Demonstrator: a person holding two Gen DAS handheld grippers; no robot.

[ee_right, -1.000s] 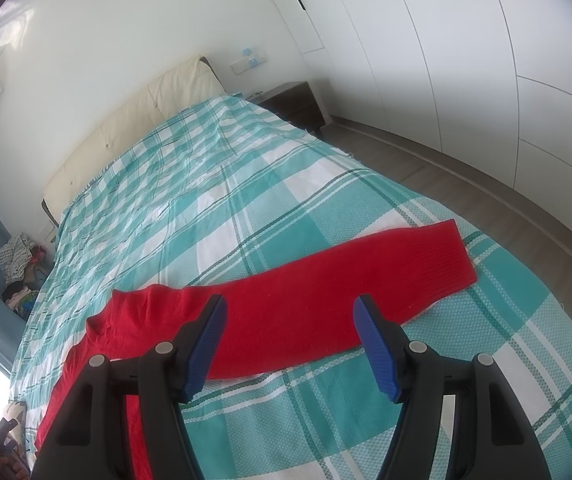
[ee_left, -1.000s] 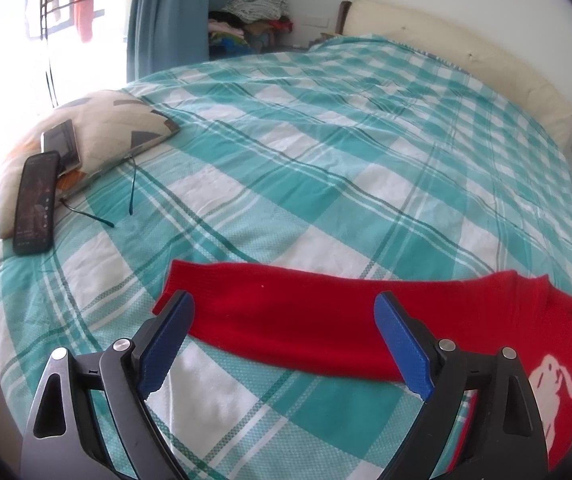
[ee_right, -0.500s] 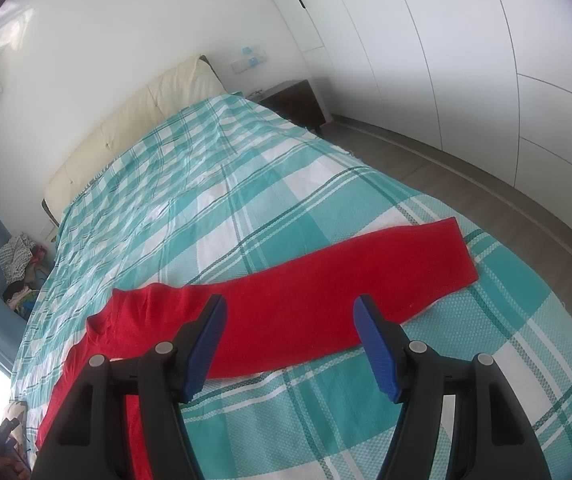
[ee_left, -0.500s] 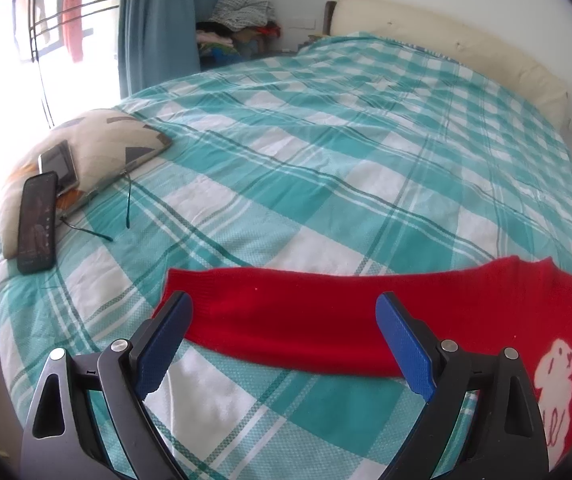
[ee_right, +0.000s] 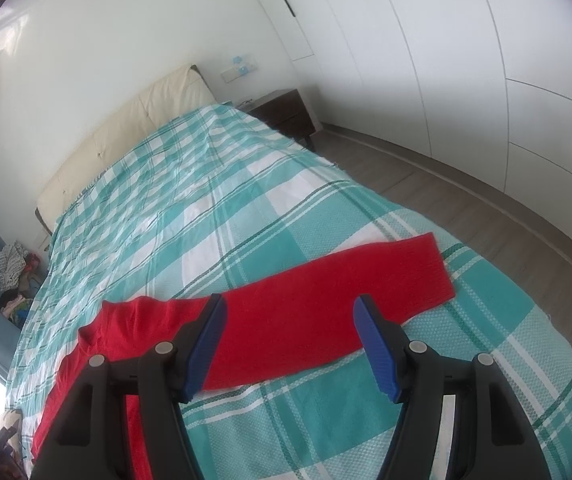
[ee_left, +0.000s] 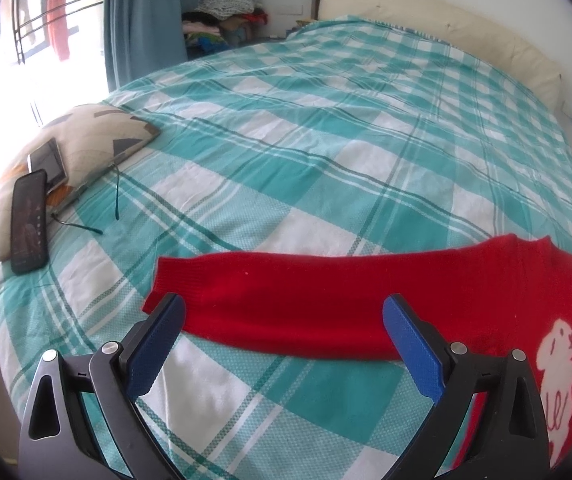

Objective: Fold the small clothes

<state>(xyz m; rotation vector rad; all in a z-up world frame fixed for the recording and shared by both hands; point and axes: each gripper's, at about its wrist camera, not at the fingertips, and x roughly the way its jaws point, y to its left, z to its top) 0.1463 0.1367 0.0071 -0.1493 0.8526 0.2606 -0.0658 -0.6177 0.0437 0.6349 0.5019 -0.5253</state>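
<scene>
A small red sweater [ee_left: 466, 280] lies flat on the teal checked bedspread [ee_left: 326, 120], both sleeves spread out sideways. A white rabbit print [ee_left: 562, 352] shows on its front. My left gripper [ee_left: 283, 310] is open and empty, hovering just above the left sleeve [ee_left: 277, 300]. My right gripper [ee_right: 290, 312] is open and empty above the right sleeve [ee_right: 346, 292], whose cuff [ee_right: 434, 268] lies near the bed's right edge. The sweater's lower body is hidden behind the grippers.
A patterned cushion [ee_left: 85, 136] at the bed's left edge carries two phones [ee_left: 27, 220] and a thin cord [ee_left: 117, 196]. A cream headboard [ee_left: 446, 28] stands at the far end. White wardrobes [ee_right: 446, 80], a nightstand [ee_right: 286, 116] and wood floor lie to the right.
The left gripper has shifted slightly, bringing more of the rabbit print and sweater body into view. The right gripper and the sweater have barely moved. Both grippers stay open.
</scene>
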